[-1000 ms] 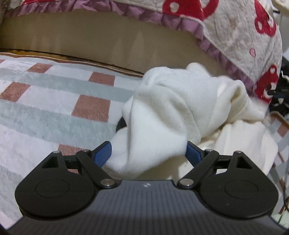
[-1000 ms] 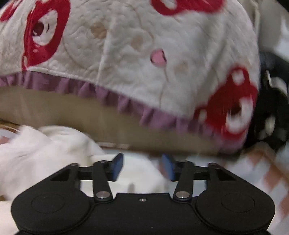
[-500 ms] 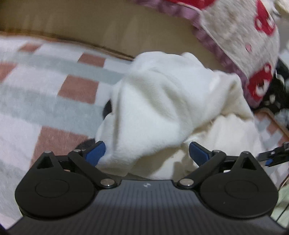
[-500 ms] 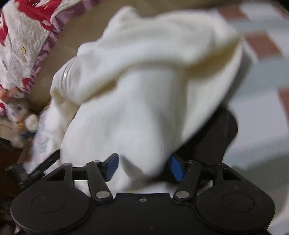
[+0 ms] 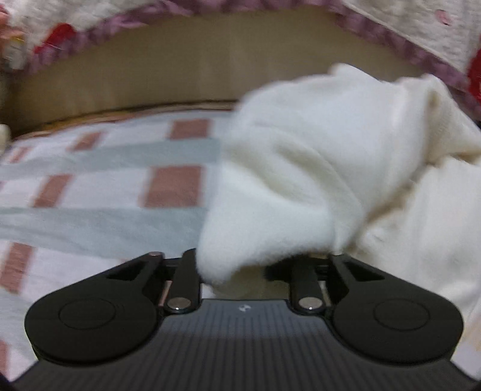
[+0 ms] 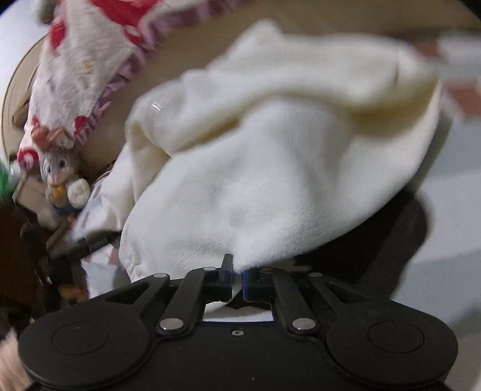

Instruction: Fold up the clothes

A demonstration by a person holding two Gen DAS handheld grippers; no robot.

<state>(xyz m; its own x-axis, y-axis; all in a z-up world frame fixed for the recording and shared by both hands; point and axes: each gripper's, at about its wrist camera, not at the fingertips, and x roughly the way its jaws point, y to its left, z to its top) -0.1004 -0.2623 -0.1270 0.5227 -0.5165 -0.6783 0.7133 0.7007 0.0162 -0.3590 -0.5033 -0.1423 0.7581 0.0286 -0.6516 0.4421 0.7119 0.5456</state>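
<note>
A cream fleece garment [image 5: 315, 168] lies bunched on the checked bed cover [image 5: 105, 180]. In the left wrist view a thick fold of it sits between the jaws of my left gripper [image 5: 243, 264]. Those jaws are closing on the fold, and the fabric hides the pads. From the right wrist view the same garment [image 6: 270, 180] fills the middle of the picture. My right gripper [image 6: 237, 270] is shut on a thin edge of it, blue pads nearly together.
A quilt with red figures and a purple frill [image 5: 405, 27] hangs over a beige bed end [image 5: 180, 75] behind the garment. A plush rabbit [image 6: 60, 174] and clutter lie at the left. A black shape [image 6: 390, 240] lies under the garment's right side.
Both grippers stood wide beside the garment and have now closed on it. The right gripper dropped from facing the quilt down to the garment's edge. The left view swung left.
</note>
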